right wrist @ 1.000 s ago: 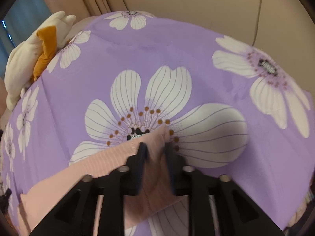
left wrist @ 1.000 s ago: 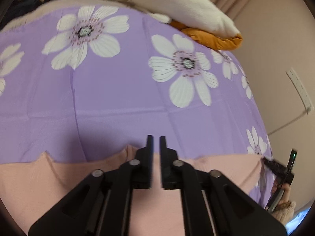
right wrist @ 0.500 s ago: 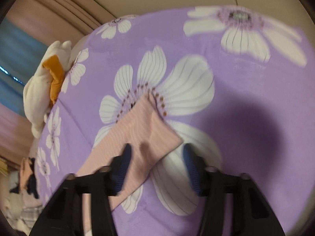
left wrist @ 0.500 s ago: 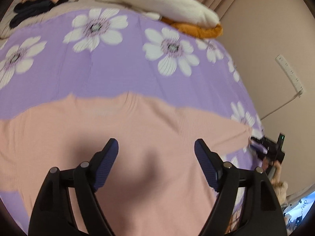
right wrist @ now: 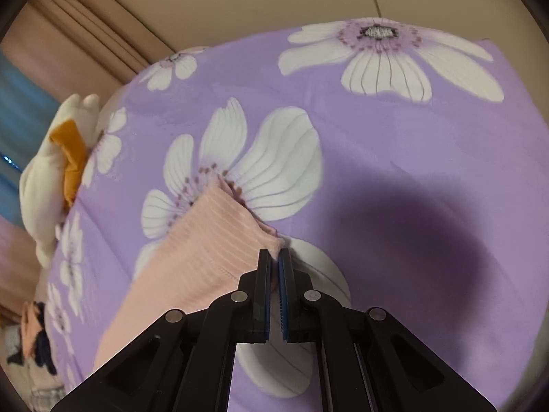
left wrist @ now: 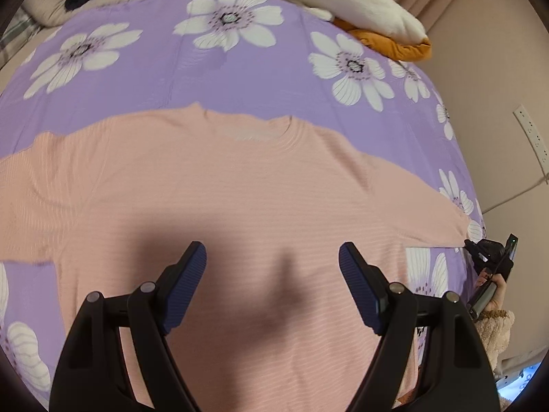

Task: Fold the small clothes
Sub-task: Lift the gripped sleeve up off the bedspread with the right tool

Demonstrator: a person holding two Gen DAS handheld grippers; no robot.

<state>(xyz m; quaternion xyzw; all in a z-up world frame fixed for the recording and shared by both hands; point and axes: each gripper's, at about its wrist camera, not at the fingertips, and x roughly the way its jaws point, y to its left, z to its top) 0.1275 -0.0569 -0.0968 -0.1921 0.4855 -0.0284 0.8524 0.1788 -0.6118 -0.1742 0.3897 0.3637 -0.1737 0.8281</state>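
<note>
Pink top (left wrist: 240,206) is lying flat on the purple floral bedsheet (left wrist: 240,79), the right gripper (right wrist: 274,257) having just been closing, now pinching 1 sleeve cuff (right wrist: 236,219) for folding inward, while the left gripper (left wrist: 272,261) is hovering wide and empty above its middle.

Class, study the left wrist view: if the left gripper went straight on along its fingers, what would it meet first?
Most likely the chest of the pink top, spread flat on the flowered purple sheet. The left gripper is open above it; nothing else shows between them.
</note>
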